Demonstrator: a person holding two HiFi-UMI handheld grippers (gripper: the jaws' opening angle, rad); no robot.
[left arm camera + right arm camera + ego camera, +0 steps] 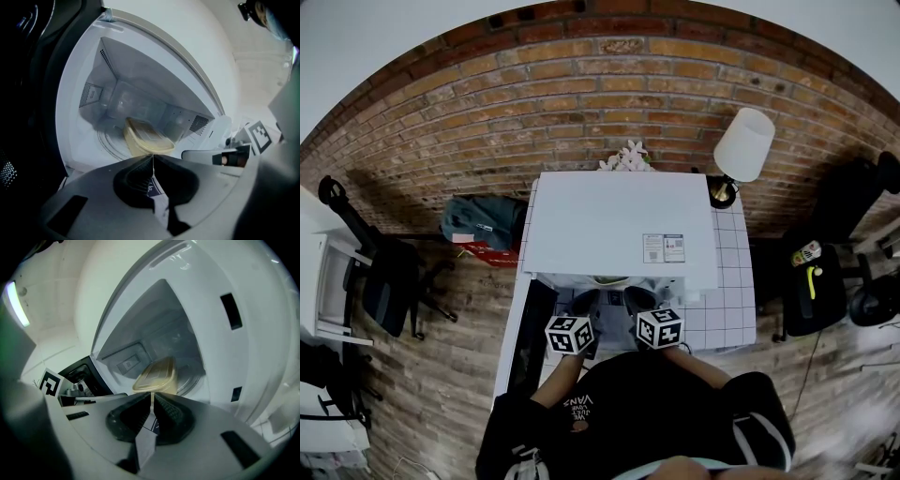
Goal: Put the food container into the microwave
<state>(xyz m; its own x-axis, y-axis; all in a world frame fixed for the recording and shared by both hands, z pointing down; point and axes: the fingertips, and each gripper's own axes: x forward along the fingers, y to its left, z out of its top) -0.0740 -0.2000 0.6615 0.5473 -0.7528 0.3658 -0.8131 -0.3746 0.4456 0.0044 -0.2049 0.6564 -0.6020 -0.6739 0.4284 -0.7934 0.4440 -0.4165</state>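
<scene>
Beige lidded plastic food container (146,138) is seated inside the open white microwave (619,225) at the tabletop (727,281) left edge, with left gripper (153,158) and right gripper (153,393) held clenched empty at the cavity mouth, presumably as pushers.

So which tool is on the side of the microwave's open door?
The left tool: in the head view the dark open door stands just beside it, while the right tool is toward the opening's other side.
</scene>
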